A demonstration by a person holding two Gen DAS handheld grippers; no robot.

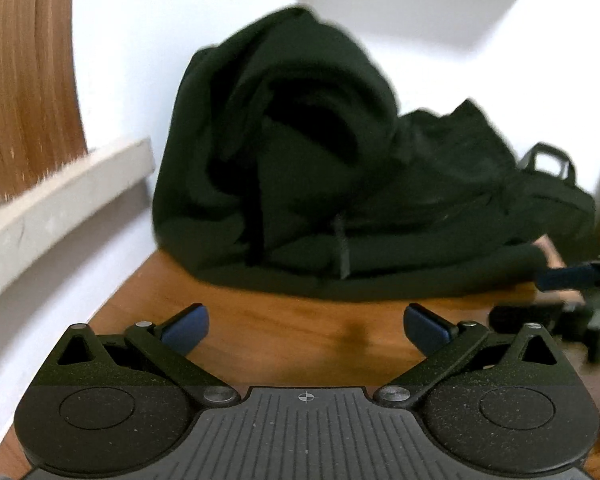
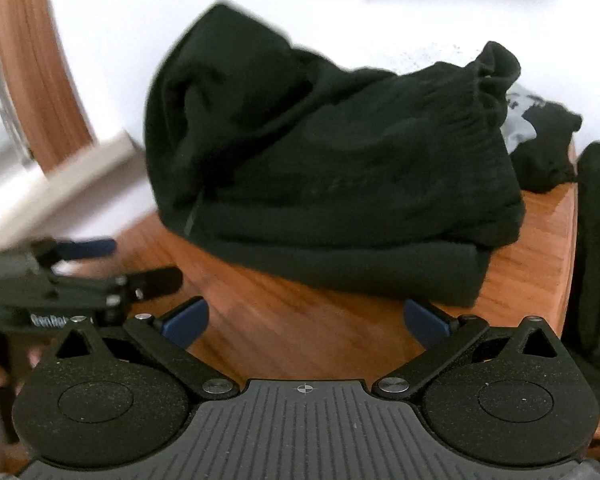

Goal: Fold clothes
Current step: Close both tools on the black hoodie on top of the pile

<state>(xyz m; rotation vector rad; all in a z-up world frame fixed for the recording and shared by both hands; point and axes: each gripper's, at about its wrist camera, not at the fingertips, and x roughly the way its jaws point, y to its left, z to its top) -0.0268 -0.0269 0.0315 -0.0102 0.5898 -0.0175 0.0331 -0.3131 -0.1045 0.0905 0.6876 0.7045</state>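
A crumpled black garment (image 1: 300, 160) lies heaped on the wooden table (image 1: 284, 336), leaning against the white wall; its ribbed hem faces me in the right wrist view (image 2: 332, 160). My left gripper (image 1: 306, 326) is open, its blue pads a short way in front of the garment's near edge, holding nothing. It also shows at the left of the right wrist view (image 2: 132, 262). My right gripper (image 2: 306, 324) is open too, just short of the garment's folded front corner. From the left wrist view the right gripper (image 1: 540, 296) appears at the right edge, beside the cloth.
A black bag with a handle (image 1: 548, 184) sits behind the garment on the right. Another dark garment with a grey patch (image 2: 540, 136) lies at the table's back right. A beige ledge (image 1: 60, 200) and a wooden panel (image 1: 24, 80) stand at the left. The table edge (image 2: 572, 240) runs down the right.
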